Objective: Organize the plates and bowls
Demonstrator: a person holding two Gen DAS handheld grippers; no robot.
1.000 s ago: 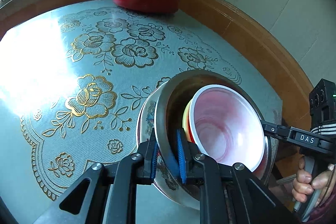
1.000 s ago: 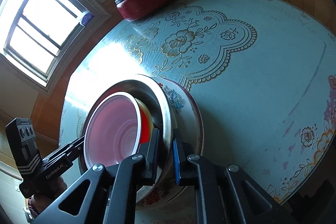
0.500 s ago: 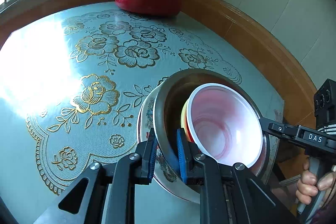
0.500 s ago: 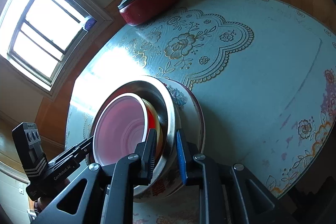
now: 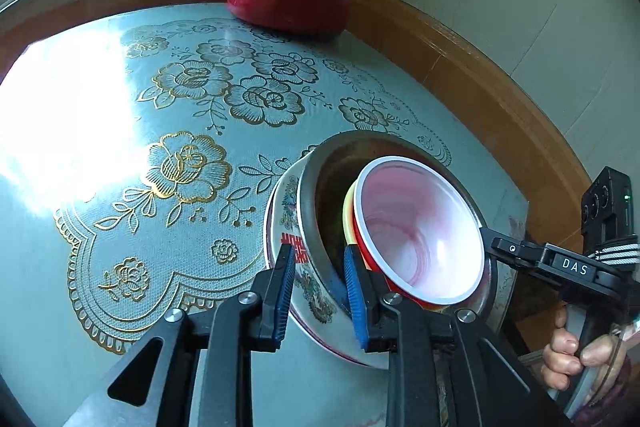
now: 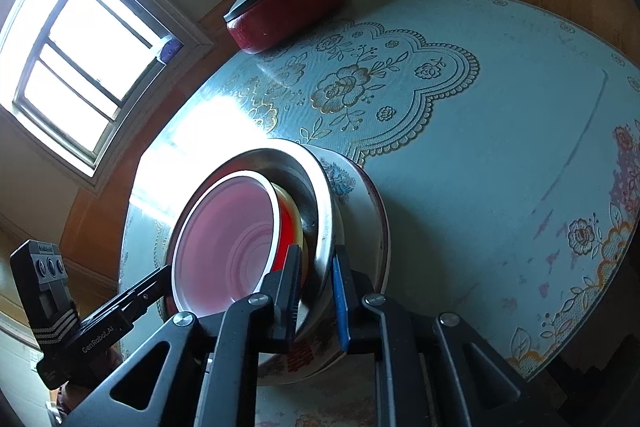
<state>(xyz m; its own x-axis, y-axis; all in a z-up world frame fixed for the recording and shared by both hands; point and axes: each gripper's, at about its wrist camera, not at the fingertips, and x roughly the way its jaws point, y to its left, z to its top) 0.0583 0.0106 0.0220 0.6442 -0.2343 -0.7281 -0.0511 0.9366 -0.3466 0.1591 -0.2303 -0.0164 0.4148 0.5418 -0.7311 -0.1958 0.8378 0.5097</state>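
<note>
A nested stack is held tilted above the table: a white enamel basin [image 5: 316,291] with flower print outside, a steel bowl [image 5: 308,195] in it, then a yellow bowl [image 5: 347,211] and a red bowl with white rim [image 5: 416,231]. My left gripper [image 5: 320,287] is shut on the near rims of the basin and steel bowl. My right gripper [image 6: 316,291] is shut on the steel bowl's rim [image 6: 324,227] at the opposite side; the basin [image 6: 368,223] lies outside its finger. The right gripper also shows in the left wrist view [image 5: 492,247].
A red pot with a dark-rimmed lid [image 5: 290,1] stands at the table's far edge by the wall [image 6: 284,9]. The table has a pale blue cloth with gold flowers [image 5: 188,163]. A window [image 6: 80,47] is at the left. A wooden wall skirting [image 5: 500,99] runs along the table.
The stack has been lifted and drawn a little toward the near table edge, tilting slightly more. Both grippers keep their hold on the rims.
</note>
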